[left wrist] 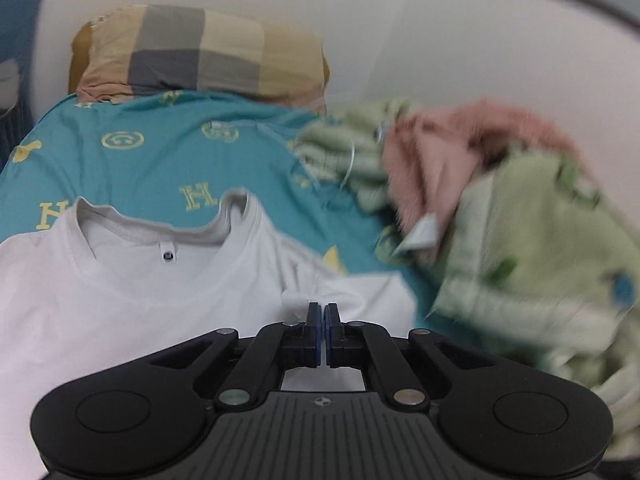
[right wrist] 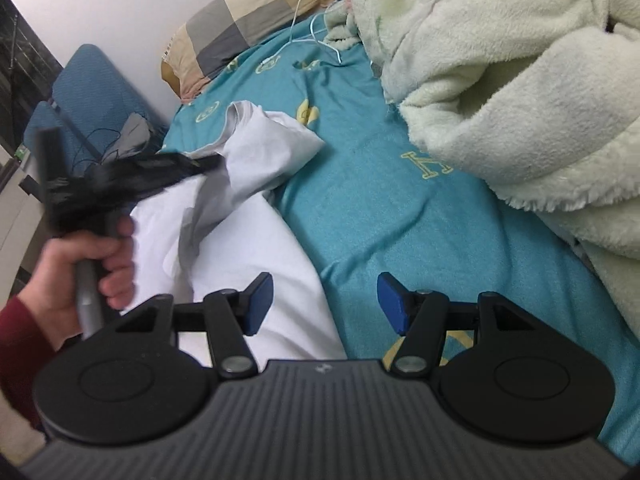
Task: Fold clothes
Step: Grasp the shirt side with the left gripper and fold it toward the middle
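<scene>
A white T-shirt (left wrist: 160,288) lies on the bed's teal sheet (left wrist: 160,160), collar toward the checked pillow (left wrist: 192,52), a small label visible inside the neckline. The fabric is thin and plain, with a ribbed collar. In the right wrist view its near part bunches into soft ridges, and one sleeve (right wrist: 276,140) is folded over on itself, pointing away from the pillow's side.

The left gripper (left wrist: 323,312) is clenched on a fold of the T-shirt beside the collar, its blue pads pressed together with white cloth pinched between them. The right gripper (right wrist: 326,300) is released, its jaws wide apart above the T-shirt's lower edge where white cloth meets teal sheet. The person's left hand (right wrist: 80,268), in a dark red sleeve, grips the other tool's handle.

On the far side of the T-shirt from that hand, a band of bare sheet runs up to a heaped pale green fleece blanket (right wrist: 520,100). A white cable (right wrist: 316,40) trails between pillow and blanket.
</scene>
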The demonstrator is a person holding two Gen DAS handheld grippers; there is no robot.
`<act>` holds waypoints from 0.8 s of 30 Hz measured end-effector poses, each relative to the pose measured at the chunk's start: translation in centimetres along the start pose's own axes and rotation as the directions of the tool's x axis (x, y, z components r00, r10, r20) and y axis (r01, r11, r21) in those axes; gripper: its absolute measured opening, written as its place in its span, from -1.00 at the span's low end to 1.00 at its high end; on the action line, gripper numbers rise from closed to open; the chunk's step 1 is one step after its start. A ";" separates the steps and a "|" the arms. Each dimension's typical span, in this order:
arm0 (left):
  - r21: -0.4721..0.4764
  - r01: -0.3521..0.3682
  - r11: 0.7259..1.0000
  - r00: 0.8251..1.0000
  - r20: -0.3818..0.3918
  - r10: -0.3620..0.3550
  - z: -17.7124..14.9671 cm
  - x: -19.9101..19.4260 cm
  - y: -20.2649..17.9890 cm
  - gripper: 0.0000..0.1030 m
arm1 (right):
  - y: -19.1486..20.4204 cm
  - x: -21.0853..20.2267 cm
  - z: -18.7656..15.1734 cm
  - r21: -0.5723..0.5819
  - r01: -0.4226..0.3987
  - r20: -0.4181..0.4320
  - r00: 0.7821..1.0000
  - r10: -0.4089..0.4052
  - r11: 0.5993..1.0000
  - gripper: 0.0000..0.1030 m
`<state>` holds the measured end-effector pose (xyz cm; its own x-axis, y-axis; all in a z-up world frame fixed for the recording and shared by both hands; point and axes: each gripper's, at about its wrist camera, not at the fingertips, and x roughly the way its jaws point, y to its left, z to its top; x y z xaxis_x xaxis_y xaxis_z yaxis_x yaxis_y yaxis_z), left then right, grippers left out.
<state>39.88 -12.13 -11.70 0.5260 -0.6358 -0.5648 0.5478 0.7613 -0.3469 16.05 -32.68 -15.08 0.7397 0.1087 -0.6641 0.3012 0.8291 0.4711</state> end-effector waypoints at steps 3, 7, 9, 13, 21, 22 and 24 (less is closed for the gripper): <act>-0.045 -0.052 0.998 0.996 0.065 0.055 0.9 -2.7 0.6 -0.97 | 0.0 -0.4 0.0 0.001 0.004 0.011 1.000 -0.004 1.000 0.17; -0.167 -0.250 0.954 0.951 0.143 0.275 1.8 -5.3 2.5 -0.97 | -0.1 -0.7 0.0 0.003 0.015 0.020 1.000 -0.015 1.000 0.17; -0.299 -0.410 0.862 0.876 0.133 0.463 2.0 -6.2 4.2 -0.97 | -0.2 -0.6 0.0 0.005 0.023 0.021 0.999 -0.023 1.000 0.17; -0.436 -0.606 0.665 0.746 -0.021 0.666 0.6 -4.7 8.2 -0.97 | -0.4 -0.3 0.1 0.013 0.036 0.017 0.999 -0.036 0.999 0.17; -0.423 -0.620 0.660 0.758 -0.108 0.643 -1.9 -2.7 10.7 -0.62 | 0.3 0.6 0.2 -0.049 0.012 -0.006 1.000 -0.012 0.999 0.17; -0.396 -0.617 0.680 0.767 -0.107 0.633 -1.9 -3.3 10.0 -0.43 | 0.6 0.7 0.2 -0.064 0.005 -0.008 1.000 -0.005 0.998 0.17; -0.340 -0.603 0.721 0.785 -0.093 0.613 -2.2 -5.1 8.3 -0.38 | 1.0 0.6 0.2 -0.093 -0.009 -0.009 1.000 0.008 0.996 0.17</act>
<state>40.32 -2.32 -13.36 0.6878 -0.0208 -0.7256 -0.1432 0.9761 -0.1637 16.96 -31.89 -14.92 0.7368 0.1205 -0.6653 0.2370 0.8756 0.4209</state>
